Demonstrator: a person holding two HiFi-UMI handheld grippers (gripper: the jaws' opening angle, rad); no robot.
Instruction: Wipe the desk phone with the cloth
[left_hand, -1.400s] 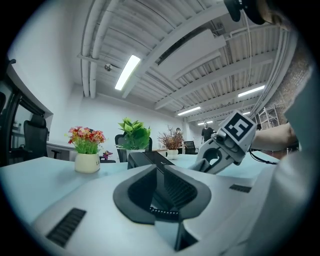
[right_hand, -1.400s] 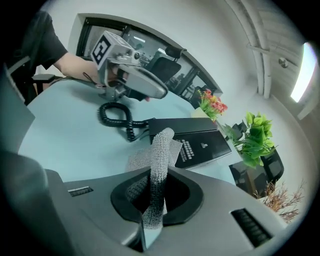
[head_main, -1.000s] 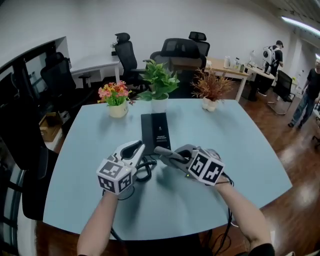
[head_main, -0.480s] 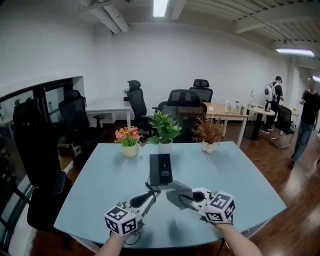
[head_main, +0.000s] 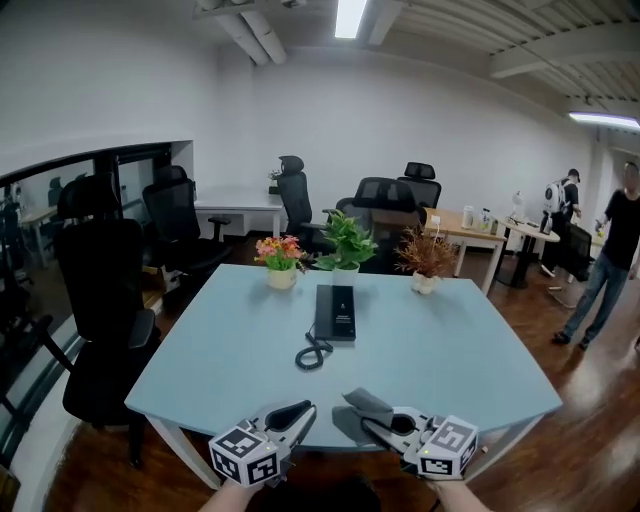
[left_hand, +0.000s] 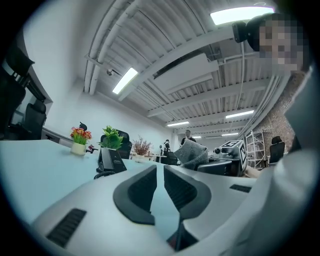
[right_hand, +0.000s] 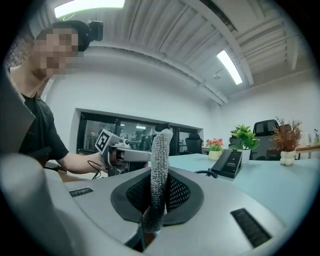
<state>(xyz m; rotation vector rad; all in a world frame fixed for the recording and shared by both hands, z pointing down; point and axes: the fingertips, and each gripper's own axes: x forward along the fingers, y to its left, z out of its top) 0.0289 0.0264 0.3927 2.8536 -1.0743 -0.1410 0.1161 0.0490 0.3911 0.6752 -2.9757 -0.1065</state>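
Grey cloth (right_hand: 160, 165) sits clamped in my right tongs (right_hand: 159, 200); left tongs (left_hand: 160, 185) narrowly apart, empty. Approach step, I judge: next I reach forward to the desk phone (head_main: 335, 312).

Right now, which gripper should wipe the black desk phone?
Right. The right gripper is shut on the grey knitted cloth; the left gripper is empty, jaws slightly apart. Both are about equally far from the black desk phone.

Our left pale-grey moulded plastic gripper (head_main: 302, 410) and matching right gripper (head_main: 370, 424) each carry black textured pads (left_hand: 142, 192) and a white cube with black square markers (head_main: 245, 462). We wear a black short-sleeved shirt (right_hand: 35, 125).
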